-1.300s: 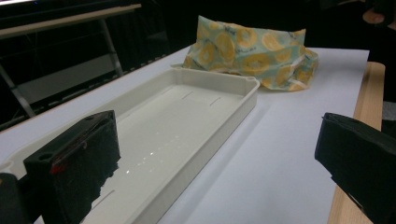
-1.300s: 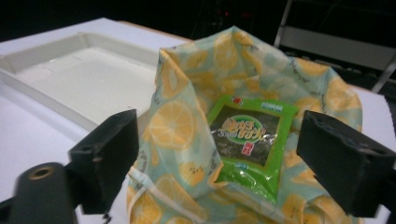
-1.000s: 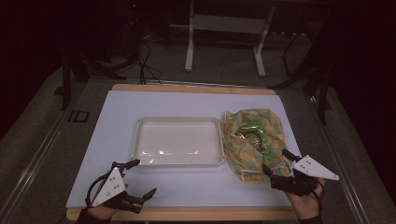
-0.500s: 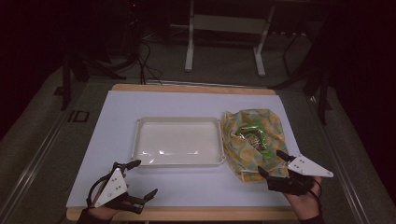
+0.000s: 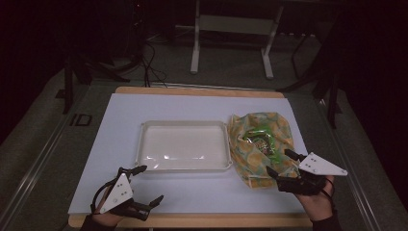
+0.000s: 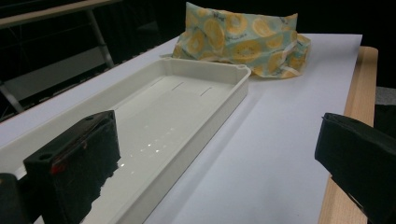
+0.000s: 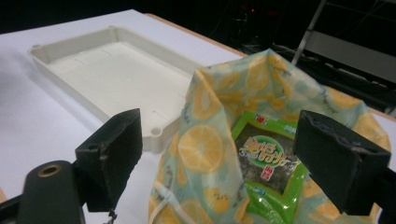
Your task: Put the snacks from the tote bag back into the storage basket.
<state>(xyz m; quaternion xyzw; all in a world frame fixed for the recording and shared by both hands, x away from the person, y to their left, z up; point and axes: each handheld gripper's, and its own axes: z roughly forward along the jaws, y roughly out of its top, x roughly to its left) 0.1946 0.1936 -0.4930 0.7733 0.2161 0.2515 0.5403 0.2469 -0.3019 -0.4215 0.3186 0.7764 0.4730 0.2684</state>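
Right gripper sits at the near edge of the bag, jaws wide and just easing inward — nothing clamped. The packet lies straight ahead inside the bag's mouth, right of the tray. Left gripper rests open, well apart.

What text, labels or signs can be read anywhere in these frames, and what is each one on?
"ID": pale letters on the dark floor strip left of the table.
Green packet inside the lemon-print bag: pale script across its dark panel and a small red mark at the top, all too blurred to read.
Lemon-print bag: faint writing near its upper edge in the left gripper view, too small to read.
White tray: no text.
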